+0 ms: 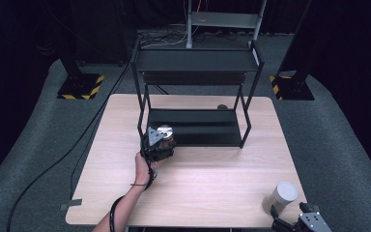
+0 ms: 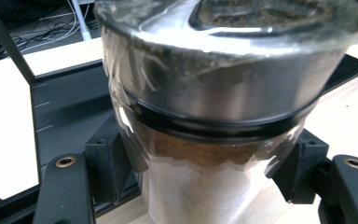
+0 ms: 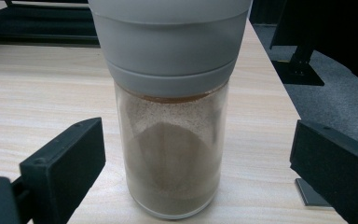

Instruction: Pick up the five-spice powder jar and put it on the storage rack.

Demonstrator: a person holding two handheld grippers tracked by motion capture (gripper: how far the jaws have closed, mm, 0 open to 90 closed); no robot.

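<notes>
My left gripper (image 1: pixel 162 140) is shut on a clear jar with a silver lid (image 1: pixel 165 133) and brown powder inside, held just in front of the black rack's lower shelf (image 1: pixel 198 126). In the left gripper view the silver-lidded jar (image 2: pixel 214 107) is pinched between both pads (image 2: pixel 107 163). A second jar with a grey cap (image 1: pixel 281 195) stands upright near the table's front right corner. My right gripper (image 1: pixel 294 223) is just in front of it, open. In the right gripper view the grey-capped jar (image 3: pixel 170 135) stands between the spread pads (image 3: pixel 70 163), apart from both.
A black two-level rack (image 1: pixel 195 60) stands at the back middle of the wooden table (image 1: pixel 193 179). A small dark round object (image 1: pixel 222 107) lies behind the lower shelf. Cables run over the grey floor at the left. The table's right edge is close to the grey-capped jar.
</notes>
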